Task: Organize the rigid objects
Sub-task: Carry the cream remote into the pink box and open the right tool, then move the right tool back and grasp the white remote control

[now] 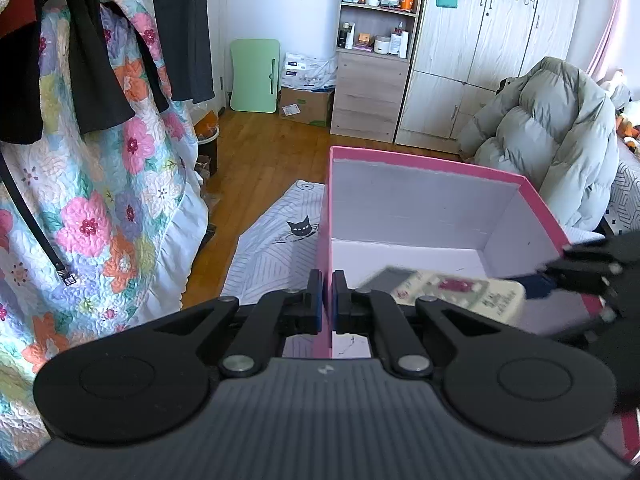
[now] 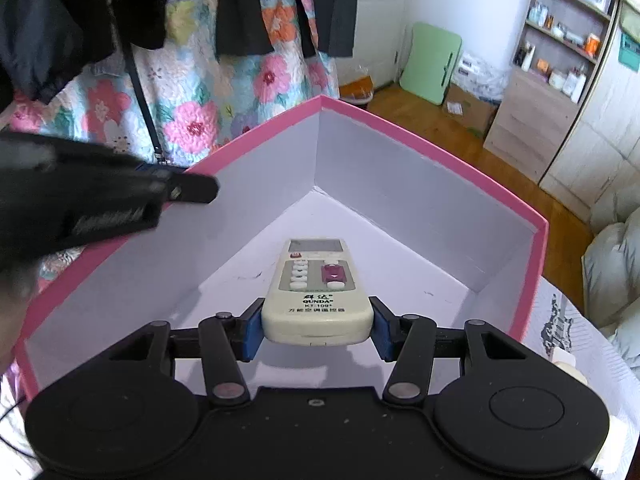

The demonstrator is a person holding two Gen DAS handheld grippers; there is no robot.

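- Left wrist view: left gripper (image 1: 328, 300) closed tight on the near wall of the pink box (image 1: 424, 162), one blue pad on each side of the pink edge.
- Inside the box, white walls and a white floor, with the air-conditioner remote (image 1: 452, 290) over the near right part, blurred, carried by the right gripper (image 1: 540, 285) that enters from the right.
- Around the box: striped sheet with a cat print (image 1: 276, 248) below it on the left, floral quilt (image 1: 100, 200) hanging at far left under dark clothes (image 1: 92, 60), wooden floor, green folding table (image 1: 255, 76) against the wall, shelf unit (image 1: 376, 40) with bottles, grey puffer jacket (image 1: 552, 132) behind the box on the right.
- Right wrist view: right gripper (image 2: 318, 330) clamped on the lower end of the remote (image 2: 316, 292), blue pads pressed to both its sides, buttons facing up.
- Remote held above the white floor of the box (image 2: 400, 124), pointing toward the far corner.
- Left gripper (image 2: 188, 188) on the left wall of the box, dark and blurred, hiding part of the rim there.
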